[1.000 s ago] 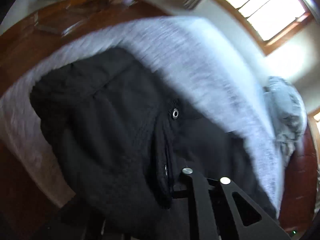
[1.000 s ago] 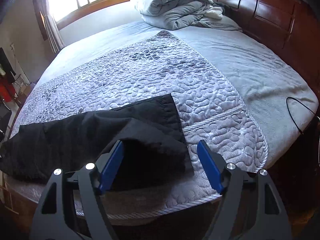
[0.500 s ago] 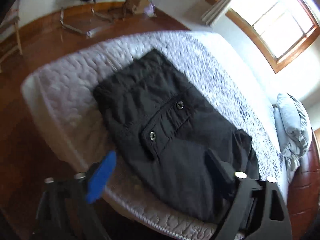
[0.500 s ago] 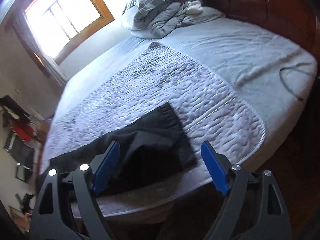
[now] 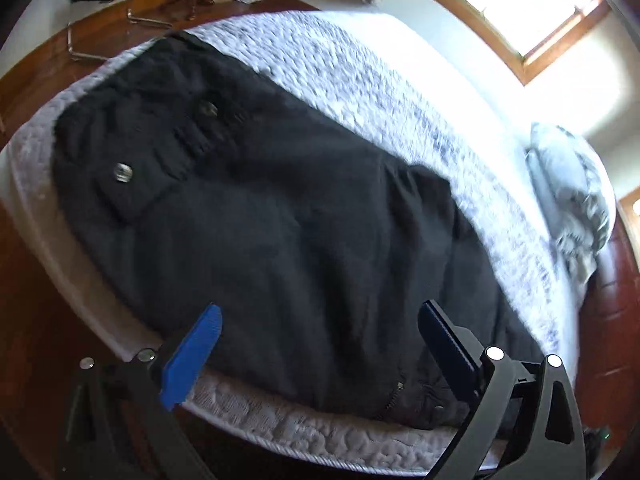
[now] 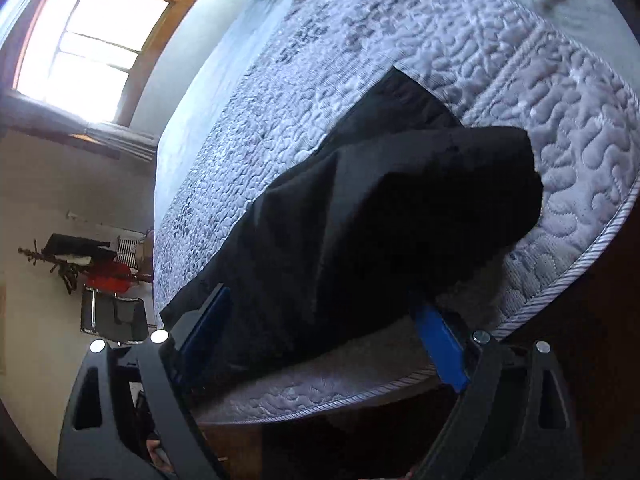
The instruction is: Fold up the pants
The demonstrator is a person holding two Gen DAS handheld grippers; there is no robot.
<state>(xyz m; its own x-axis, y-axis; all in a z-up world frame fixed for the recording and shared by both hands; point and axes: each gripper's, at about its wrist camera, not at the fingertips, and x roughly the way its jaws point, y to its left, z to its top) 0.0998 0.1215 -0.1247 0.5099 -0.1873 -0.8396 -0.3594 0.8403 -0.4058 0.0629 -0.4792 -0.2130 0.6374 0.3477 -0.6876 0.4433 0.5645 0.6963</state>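
Now the left gripper (image 5: 320,348) is seen spread wide, its jaws just opened off the black cargo pants (image 5: 280,216), which were dropped flat along the quilted mattress (image 5: 360,92) edge. The right gripper (image 6: 320,336) has been opening too, nothing clamped; a fresh fold can be begun.

Matt black cloth pants (image 5: 300,220) with shiny metal snaps (image 5: 123,171) lie ahead of the gripper. Beneath them, quilted, bumpy mattress fabric (image 5: 360,92); glossy wood floor (image 5: 32,280) alongside.
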